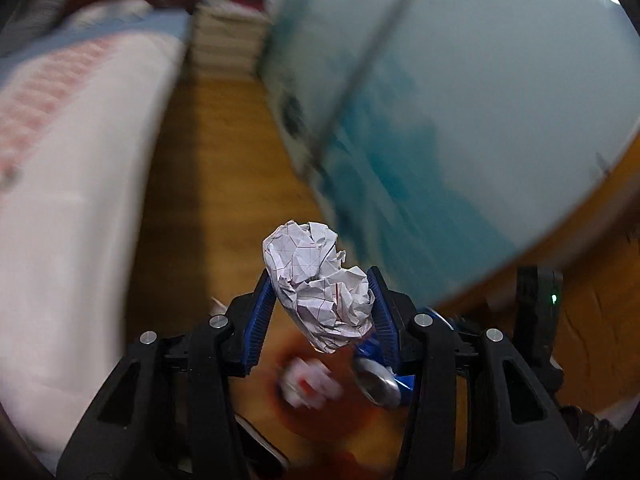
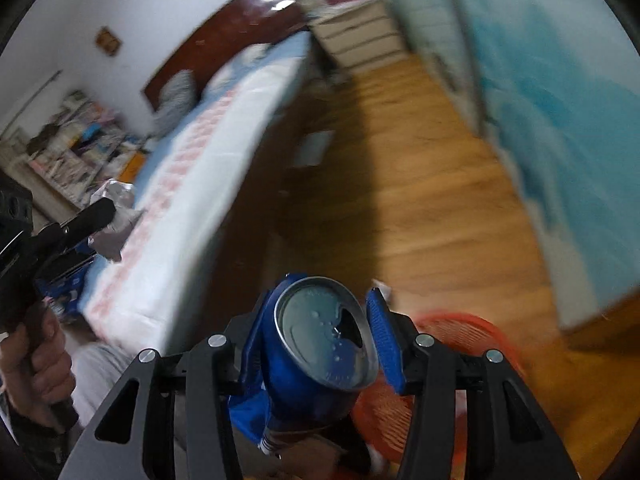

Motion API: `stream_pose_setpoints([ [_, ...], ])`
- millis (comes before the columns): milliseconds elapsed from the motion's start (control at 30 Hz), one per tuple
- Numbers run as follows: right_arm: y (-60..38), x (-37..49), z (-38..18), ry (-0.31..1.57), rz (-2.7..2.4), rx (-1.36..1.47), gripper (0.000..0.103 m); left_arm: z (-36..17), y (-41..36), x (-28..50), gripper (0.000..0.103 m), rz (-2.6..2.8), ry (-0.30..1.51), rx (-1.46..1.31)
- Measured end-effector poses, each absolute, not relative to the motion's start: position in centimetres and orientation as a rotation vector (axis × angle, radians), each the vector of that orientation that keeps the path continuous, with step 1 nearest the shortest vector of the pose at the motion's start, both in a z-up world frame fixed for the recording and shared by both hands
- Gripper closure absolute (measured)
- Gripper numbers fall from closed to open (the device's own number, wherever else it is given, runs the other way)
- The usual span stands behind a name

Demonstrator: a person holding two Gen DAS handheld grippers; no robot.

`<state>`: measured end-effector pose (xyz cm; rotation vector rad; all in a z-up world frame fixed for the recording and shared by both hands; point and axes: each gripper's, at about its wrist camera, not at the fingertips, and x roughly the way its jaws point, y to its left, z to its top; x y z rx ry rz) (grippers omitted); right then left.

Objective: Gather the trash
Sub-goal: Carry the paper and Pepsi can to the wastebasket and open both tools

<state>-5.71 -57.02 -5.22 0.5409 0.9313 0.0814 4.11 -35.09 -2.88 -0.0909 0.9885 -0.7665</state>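
The left tool (image 1: 322,298) points steeply down toward the wooden floor (image 1: 224,152), its blue pads clenched on a crumpled ball of paper (image 1: 320,284) that sticks out past the fingertips. The right tool (image 2: 320,332) tilts down likewise and grips a dented blue drinks can (image 2: 324,332) across its body, the opened top facing the camera. Just below and beyond the can sits an orange mesh basket (image 2: 456,332) on the floor; from the left wrist, blurred white scraps (image 1: 308,384) show beneath the paper ball. In the right wrist view, a hand (image 2: 36,360) grips the left tool's handle at the left edge. Farther off lie a bed (image 2: 192,184) with a white and blue cover, a dark headboard (image 2: 224,40) and a pale chest of drawers (image 2: 360,36).
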Motion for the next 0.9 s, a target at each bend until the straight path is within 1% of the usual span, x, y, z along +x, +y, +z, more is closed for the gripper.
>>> stream_pose_setpoints([
  [67,-59.2,-7.9,-7.4,0.967,0.026,0.559,0.055,-5.8,-38.6,3.4,0.056,-0.790,1.109,-0.056],
  [100,-60.5,-9.2,-9.3,1.002,-0.008,0.568,0.055,-7.5,-40.5,2.9,0.056,-0.798,1.165,-0.004],
  [200,-62.6,-11.7,-14.2,1.084,-0.071,0.602,0.055,-11.2,-43.7,1.5,0.056,-0.806,1.260,0.157],
  [300,-63.5,-13.1,-18.3,1.139,-0.112,0.650,0.055,-13.5,-45.6,0.9,0.056,-0.800,1.278,0.303],
  [367,-63.5,-13.6,-19.8,1.151,-0.123,0.670,0.055,-14.4,-46.0,0.8,0.056,-0.799,1.279,0.356],
  [467,-62.8,-13.8,-20.5,1.147,-0.119,0.685,0.055,-15.4,-46.2,0.8,0.056,-0.778,1.296,0.388],
  [600,-62.4,-13.1,-20.1,1.129,-0.105,0.680,0.055,-15.3,-46.6,0.1,0.054,-0.783,1.283,0.416],
  [667,-62.4,-13.2,-20.1,1.107,-0.105,0.686,0.052,-15.0,-46.8,-0.3,0.050,-0.780,1.256,0.436],
  [700,-62.1,-13.0,-20.3,1.098,-0.109,0.684,0.051,-14.8,-46.9,-0.5,0.045,-0.776,1.239,0.447],
  [733,-62.2,-12.8,-20.2,1.093,-0.113,0.683,0.044,-14.5,-46.9,-0.5,0.040,-0.770,1.223,0.454],
  [767,-62.3,-12.9,-20.0,1.088,-0.120,0.687,0.037,-14.0,-47.0,-0.6,0.039,-0.756,1.185,0.477],
  [833,-62.5,-12.8,-19.7,1.087,-0.129,0.692,0.034,-13.2,-47.0,-0.7,0.037,-0.745,1.142,0.493],
  [900,-62.7,-12.8,-19.3,1.085,-0.132,0.683,0.034,-12.1,-46.5,-0.7,0.034,-0.747,1.118,0.465],
])
